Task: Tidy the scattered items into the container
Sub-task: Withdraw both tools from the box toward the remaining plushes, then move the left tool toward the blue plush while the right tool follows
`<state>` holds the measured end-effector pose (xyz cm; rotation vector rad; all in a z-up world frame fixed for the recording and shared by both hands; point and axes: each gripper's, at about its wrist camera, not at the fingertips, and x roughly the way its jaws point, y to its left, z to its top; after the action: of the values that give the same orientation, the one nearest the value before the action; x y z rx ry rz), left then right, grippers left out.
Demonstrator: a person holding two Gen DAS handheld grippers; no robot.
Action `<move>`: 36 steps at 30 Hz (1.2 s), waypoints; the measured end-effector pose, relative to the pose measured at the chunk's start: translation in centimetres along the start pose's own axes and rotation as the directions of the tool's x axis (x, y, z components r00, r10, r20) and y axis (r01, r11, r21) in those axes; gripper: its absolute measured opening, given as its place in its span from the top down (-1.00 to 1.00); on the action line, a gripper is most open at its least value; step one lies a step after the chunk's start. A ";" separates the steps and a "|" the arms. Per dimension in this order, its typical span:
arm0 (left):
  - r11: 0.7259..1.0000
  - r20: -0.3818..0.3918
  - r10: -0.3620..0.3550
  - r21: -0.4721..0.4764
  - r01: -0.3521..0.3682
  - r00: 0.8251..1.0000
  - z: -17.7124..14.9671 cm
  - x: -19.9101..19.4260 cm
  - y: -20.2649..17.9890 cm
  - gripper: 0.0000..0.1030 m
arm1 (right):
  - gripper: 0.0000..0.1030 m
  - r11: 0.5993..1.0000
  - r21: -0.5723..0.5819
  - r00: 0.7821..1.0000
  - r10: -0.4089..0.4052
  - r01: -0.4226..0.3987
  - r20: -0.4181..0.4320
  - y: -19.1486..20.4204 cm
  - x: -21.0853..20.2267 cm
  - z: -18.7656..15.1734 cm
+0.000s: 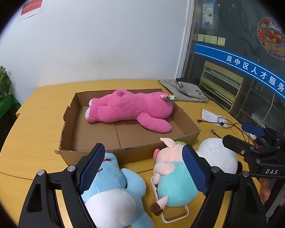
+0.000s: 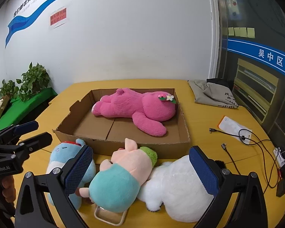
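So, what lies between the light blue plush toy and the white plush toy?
The pink pig plush in a teal shirt lies between the light blue plush toy and the white plush toy, seen in both views.

Four soft toys are counted: one pink toy [image 2: 136, 110] inside the cardboard box [image 2: 123, 142]; three in front of the box: blue [image 2: 66, 155], pig [image 2: 121, 172], white [image 2: 178, 186].

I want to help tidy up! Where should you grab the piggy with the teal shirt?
Grip the pink plush pig across its round teal belly, coming from above with the open right gripper. It lies flat, wedged between the blue and white plush toys, so its sides are blocked.
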<state>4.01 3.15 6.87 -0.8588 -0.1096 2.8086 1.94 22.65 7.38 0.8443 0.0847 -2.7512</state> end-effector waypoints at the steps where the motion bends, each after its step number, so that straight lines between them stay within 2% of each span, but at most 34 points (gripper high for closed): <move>1: 1.000 -0.002 -0.001 0.005 0.001 1.000 0.0 0.1 0.0 -0.62 | -1.00 1.000 0.002 1.000 0.000 0.000 -0.001 -0.1 0.1 0.1; 31: 0.999 -0.051 -0.042 -0.035 0.041 0.998 -0.3 1.8 1.9 -0.62 | -1.00 1.000 -0.014 0.999 -0.019 0.019 -0.039 -0.2 2.7 0.2; 36: 0.997 -0.067 -0.048 -0.060 0.044 0.997 -0.9 1.5 2.9 -0.62 | -1.00 0.999 -0.030 0.999 0.013 -0.014 -0.036 0.5 2.6 -0.1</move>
<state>2.81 0.66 4.93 -0.9514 -0.1997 2.7426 0.10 21.58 5.86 0.8824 0.1272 -2.7155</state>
